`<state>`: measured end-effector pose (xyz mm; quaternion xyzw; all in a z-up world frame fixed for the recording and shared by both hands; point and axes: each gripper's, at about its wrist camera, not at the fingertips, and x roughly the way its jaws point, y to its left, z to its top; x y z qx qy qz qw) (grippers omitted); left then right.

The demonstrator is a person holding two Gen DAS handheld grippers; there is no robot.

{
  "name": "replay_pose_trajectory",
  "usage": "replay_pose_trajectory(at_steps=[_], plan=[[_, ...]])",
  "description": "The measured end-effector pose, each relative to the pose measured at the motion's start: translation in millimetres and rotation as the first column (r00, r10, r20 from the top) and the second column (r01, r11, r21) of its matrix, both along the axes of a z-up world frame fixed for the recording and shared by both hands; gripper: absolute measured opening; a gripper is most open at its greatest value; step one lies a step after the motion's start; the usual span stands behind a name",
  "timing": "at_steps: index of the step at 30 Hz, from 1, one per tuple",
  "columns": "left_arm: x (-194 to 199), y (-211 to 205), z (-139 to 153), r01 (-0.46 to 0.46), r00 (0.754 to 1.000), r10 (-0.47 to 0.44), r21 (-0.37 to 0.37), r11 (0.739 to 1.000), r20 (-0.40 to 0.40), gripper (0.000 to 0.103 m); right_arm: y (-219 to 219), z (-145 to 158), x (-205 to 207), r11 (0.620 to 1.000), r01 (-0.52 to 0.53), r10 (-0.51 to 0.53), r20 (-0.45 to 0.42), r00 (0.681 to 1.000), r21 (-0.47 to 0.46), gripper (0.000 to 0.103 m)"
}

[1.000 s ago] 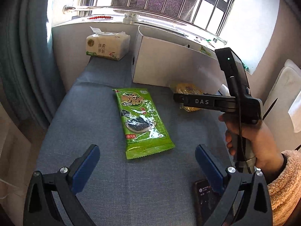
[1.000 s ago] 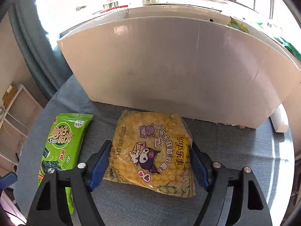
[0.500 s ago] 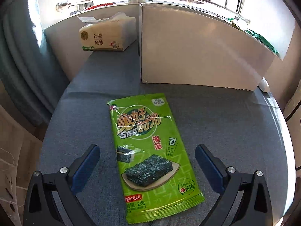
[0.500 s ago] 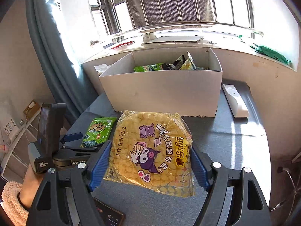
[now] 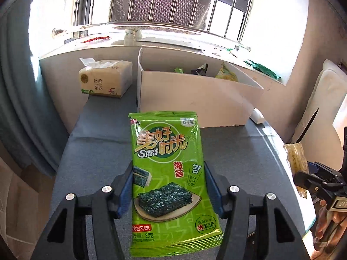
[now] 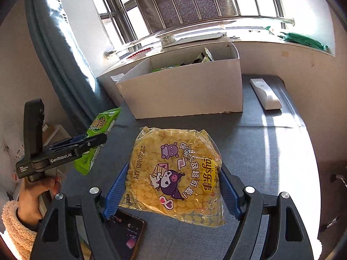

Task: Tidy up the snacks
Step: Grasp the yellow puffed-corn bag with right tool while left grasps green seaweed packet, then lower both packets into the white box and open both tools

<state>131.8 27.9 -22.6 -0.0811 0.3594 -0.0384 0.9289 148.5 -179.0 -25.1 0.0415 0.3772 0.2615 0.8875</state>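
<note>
My left gripper is shut on a green seaweed snack packet and holds it above the grey table. That packet also shows in the right wrist view, held in the left gripper. My right gripper is shut on a yellow corn snack bag, lifted off the table; the bag's edge shows in the left wrist view. A white cardboard box with several snack packets inside stands at the back; it also shows in the right wrist view.
A tissue pack sits left of the box. A white remote lies right of the box. A black phone lies on the grey table near its front edge. A window sill runs behind the box.
My left gripper has closed on the seaweed packet and lifted it off the table. My right gripper has stayed raised with the corn bag, drawn back from the box.
</note>
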Motion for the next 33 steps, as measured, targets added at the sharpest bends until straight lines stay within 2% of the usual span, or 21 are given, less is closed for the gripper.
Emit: replay_pose_trajectory(at_steps=[2, 6, 8, 10, 12, 14, 18, 19, 20, 21, 24, 27, 30, 33], plan=[[6.6, -2.4, 25.0, 0.021, 0.998, -0.019, -0.025, 0.999, 0.051, 0.064, 0.9, 9.7, 13.2, 1.0, -0.009, 0.009, 0.012, 1.0, 0.019, 0.082], [56.5, -2.2, 66.3, 0.067, 0.989, -0.058, -0.068, 0.995, 0.134, 0.064, 0.5, 43.0, 56.3, 0.999, -0.006, 0.004, 0.062, 0.998, 0.038, 0.082], [89.6, -3.3, 80.7, 0.072, 0.988, -0.059, -0.086, 0.994, 0.141, 0.064, -1.9, 62.6, 87.0, 0.998, 0.0, -0.005, 0.081, 0.997, 0.064, 0.082], [127.6, -4.6, 91.7, 0.087, 0.988, -0.072, -0.107, 0.99, 0.137, 0.064, -2.9, 77.5, 121.9, 0.997, 0.009, -0.014, 0.063, 0.998, 0.078, 0.082], [166.6, -4.5, 94.8, 0.074, 0.992, -0.061, -0.109, 0.991, 0.112, 0.064, -1.7, 88.7, 155.7, 0.997, 0.021, -0.025, 0.058, 0.998, 0.077, 0.082], [200.9, -1.1, 89.7, 0.068, 0.996, -0.058, -0.151, 0.986, 0.069, 0.064, 0.7, 94.1, 191.5, 0.997, 0.057, -0.059, 0.035, 0.998, 0.044, 0.082], [238.8, -5.7, 72.6, 0.062, 0.998, -0.061, -0.148, 0.987, 0.01, 0.07, 3.9, 91.7, 241.9, 0.996, 0.066, -0.065, -0.034, 0.997, 0.051, 0.082], [244.3, -4.7, 66.3, 0.06, 0.998, -0.063, -0.153, 0.986, -0.015, 0.076, 5.8, 89.9, 248.2, 0.996, 0.069, -0.066, -0.042, 0.997, 0.056, 0.082], [246.2, -2.9, 61.4, 0.048, 0.998, -0.053, -0.154, 0.987, -0.033, 0.093, 8.7, 88.6, 252.4, 0.996, 0.073, -0.071, -0.039, 0.997, 0.055, 0.084], [247.5, -2.4, 57.9, 0.041, 0.998, -0.047, -0.146, 0.988, -0.043, 0.103, 12.1, 87.1, 255.7, 0.996, 0.073, -0.071, -0.038, 0.997, 0.05, 0.088], [241.2, 3.6, 52.9, 0.036, 0.999, -0.041, -0.138, 0.99, -0.033, 0.103, 15.9, 85.2, 259.2, 0.994, 0.084, -0.082, -0.036, 0.996, 0.076, 0.103], [228.7, 12.7, 52.9, 0.032, 0.999, -0.036, -0.118, 0.993, -0.035, 0.103, 16.2, 85.5, 256.3, 0.992, 0.086, -0.082, -0.042, 0.996, 0.096, 0.103], [212.5, 17.9, 62.9, 0.025, 1.0, -0.024, -0.084, 0.996, 0.007, 0.103, 16.3, 90.4, 248.5, 0.993, 0.089, -0.087, -0.019, 0.996, 0.076, 0.103], [191.8, 13.1, 77.5, 0.035, 0.998, -0.035, -0.012, 0.999, 0.048, 0.103, 15.1, 100.5, 233.0, 0.994, 0.079, -0.081, 0.019, 0.997, 0.08, 0.103]])
